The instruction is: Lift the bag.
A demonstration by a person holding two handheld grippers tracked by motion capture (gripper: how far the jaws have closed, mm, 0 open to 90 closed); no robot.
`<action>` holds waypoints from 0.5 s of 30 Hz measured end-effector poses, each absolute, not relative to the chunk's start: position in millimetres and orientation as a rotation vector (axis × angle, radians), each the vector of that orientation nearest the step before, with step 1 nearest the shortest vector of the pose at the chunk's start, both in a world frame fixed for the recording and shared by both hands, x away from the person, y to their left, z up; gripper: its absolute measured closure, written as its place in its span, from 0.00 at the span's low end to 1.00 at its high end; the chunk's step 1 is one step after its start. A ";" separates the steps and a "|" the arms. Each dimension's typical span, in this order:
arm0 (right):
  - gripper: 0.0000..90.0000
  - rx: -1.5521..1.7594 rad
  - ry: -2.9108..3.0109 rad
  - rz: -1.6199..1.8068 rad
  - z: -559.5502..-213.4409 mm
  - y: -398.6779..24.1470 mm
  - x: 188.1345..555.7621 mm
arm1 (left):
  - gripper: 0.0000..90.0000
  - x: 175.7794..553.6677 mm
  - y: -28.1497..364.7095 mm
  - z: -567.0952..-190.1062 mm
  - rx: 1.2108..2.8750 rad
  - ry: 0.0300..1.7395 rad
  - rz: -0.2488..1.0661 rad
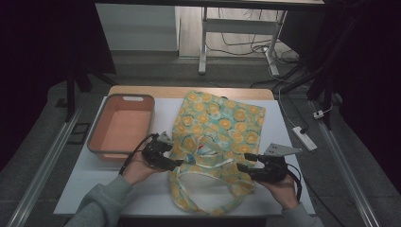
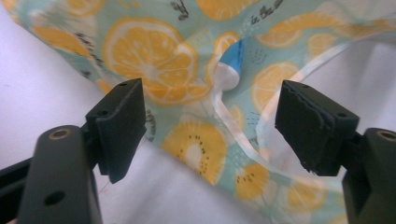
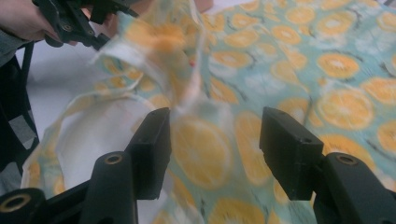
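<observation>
The fruit-print cloth bag (image 1: 215, 137) lay flat across the middle of the white table (image 1: 71, 189), its closed bottom toward the far edge and its mouth and pale handles (image 1: 208, 170) toward the person, an arrangement that put the opening within easy reach of both tools. Something with a blue and white end (image 2: 232, 65) sat at the bag's mouth, partly tucked under the printed cloth, so the work in hand looked like getting into or out of the bag. The left gripper (image 1: 176, 164) sat at the left side of the mouth, its jaws spread wide with cloth and a handle strap lying between them but nothing pinched; it seemed poised to take that edge and lift it. The right gripper (image 1: 243, 168) was at the right side of the mouth, jaws likewise held well apart and holding nothing, with a bunched ridge of fabric (image 3: 187, 93) rising just beyond them, probably the layer to be grasped so the opening could be pulled apart. Placing one tool on each side made sense, since a limp bag would only open if both lips were drawn away from each other. Farther left stood an orange bin (image 1: 108, 142) with a grey rim, near the bag but not touching it, plausibly there for whatever the bag held.
</observation>
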State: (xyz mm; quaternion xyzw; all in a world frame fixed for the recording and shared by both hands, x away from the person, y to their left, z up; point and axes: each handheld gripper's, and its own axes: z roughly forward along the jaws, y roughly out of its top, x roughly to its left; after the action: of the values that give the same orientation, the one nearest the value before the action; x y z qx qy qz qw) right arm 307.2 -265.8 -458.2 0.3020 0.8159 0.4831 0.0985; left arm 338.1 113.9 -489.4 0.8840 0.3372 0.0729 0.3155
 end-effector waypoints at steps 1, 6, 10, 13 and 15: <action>0.48 0.900 2.411 1.424 -459.9 -268.6 305.7 | 0.26 339.1 110.7 -491.5 2.337 0.896 0.208; 0.48 0.922 2.413 1.399 -466.4 -275.1 303.4 | 0.27 344.3 101.8 -490.7 2.326 0.908 0.257; 0.48 0.914 2.421 1.394 -467.7 -273.3 303.4 | 0.30 352.6 96.1 -487.6 2.330 0.927 0.303; 0.48 0.902 2.427 1.389 -467.4 -271.7 302.6 | 0.34 361.8 91.8 -489.6 2.344 0.956 0.303; 0.48 0.898 2.427 1.385 -467.1 -271.9 302.2 | 0.37 366.1 88.1 -491.9 2.365 0.958 0.297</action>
State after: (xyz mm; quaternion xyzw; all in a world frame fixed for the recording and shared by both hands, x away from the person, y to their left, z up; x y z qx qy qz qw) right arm 302.2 -271.9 -467.1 0.3042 0.8225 0.4694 0.1030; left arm 366.1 88.1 -491.9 0.8831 0.3578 0.1110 0.2825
